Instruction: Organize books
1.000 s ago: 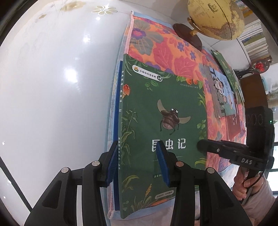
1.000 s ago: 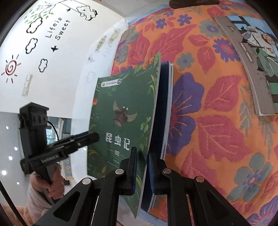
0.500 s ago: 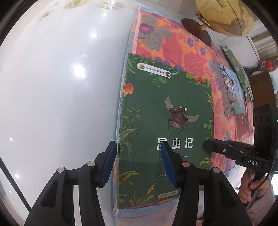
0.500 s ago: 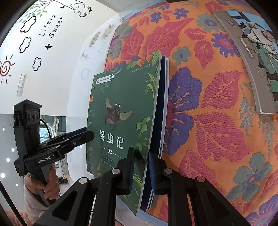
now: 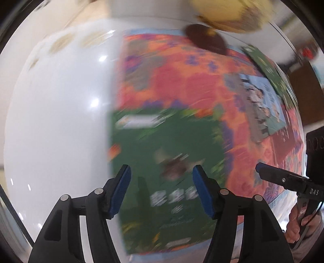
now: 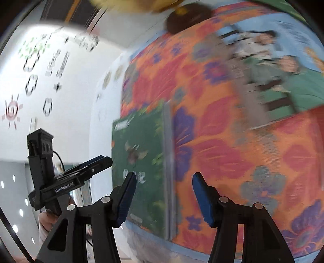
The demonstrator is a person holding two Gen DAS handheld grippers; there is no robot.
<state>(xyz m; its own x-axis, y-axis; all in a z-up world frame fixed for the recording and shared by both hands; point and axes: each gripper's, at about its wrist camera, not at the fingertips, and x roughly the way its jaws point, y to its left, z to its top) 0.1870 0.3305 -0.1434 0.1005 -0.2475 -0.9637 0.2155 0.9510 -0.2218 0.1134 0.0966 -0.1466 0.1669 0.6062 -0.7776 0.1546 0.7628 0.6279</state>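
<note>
Both grippers' fingers are spreading with nothing pinched, left gripper (image 5: 162, 182) and right gripper (image 6: 164, 186) above the green insect book (image 6: 141, 161) stacked at the floral cloth's (image 6: 232, 151) edge, while the illustrated book (image 6: 283, 66) remains to be gathered.

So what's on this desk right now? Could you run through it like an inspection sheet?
Surface: white table with a flowered cloth over part of it.
Job's things: green book flat at the cloth's edge, on another book; illustrated book further off; a second green book beyond it.
Clutter: globe on a dark base.
Grippers: left claw and right claw both opening, holding nothing.
Cables: thin black lead behind the left claw's handle.
Surroundings: wall with cloud and sun stickers; the view is blurred.
</note>
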